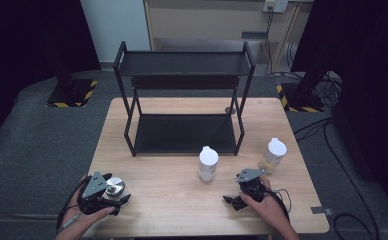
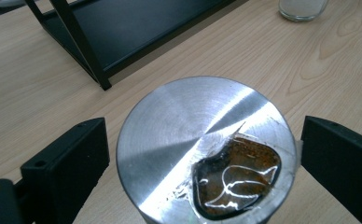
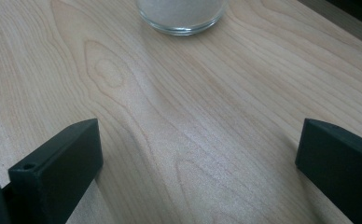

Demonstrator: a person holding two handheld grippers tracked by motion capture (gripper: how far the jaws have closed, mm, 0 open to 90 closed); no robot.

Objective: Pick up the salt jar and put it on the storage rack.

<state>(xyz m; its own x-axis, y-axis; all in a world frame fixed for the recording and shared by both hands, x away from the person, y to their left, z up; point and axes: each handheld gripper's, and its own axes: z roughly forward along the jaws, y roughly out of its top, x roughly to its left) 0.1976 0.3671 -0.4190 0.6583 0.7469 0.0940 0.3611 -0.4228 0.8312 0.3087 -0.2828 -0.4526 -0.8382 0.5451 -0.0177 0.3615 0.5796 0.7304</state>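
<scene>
The left gripper (image 1: 113,196) sits at the near left of the wooden table (image 1: 172,200). Its jaws stand wide, flanking a steel-lidded jar (image 2: 206,149) without clear contact. The right gripper (image 1: 233,201) rests near right, jaws wide and empty over bare wood. A white-capped jar (image 1: 208,163) stands just beyond it, near the black two-tier shelf (image 1: 184,95). Another white-capped jar (image 1: 273,155) stands far right.

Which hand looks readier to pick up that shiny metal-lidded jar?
Left, probably. The left gripper already has its open jaws on either side of the metal-lidded jar, while the right gripper faces bare table.
</scene>
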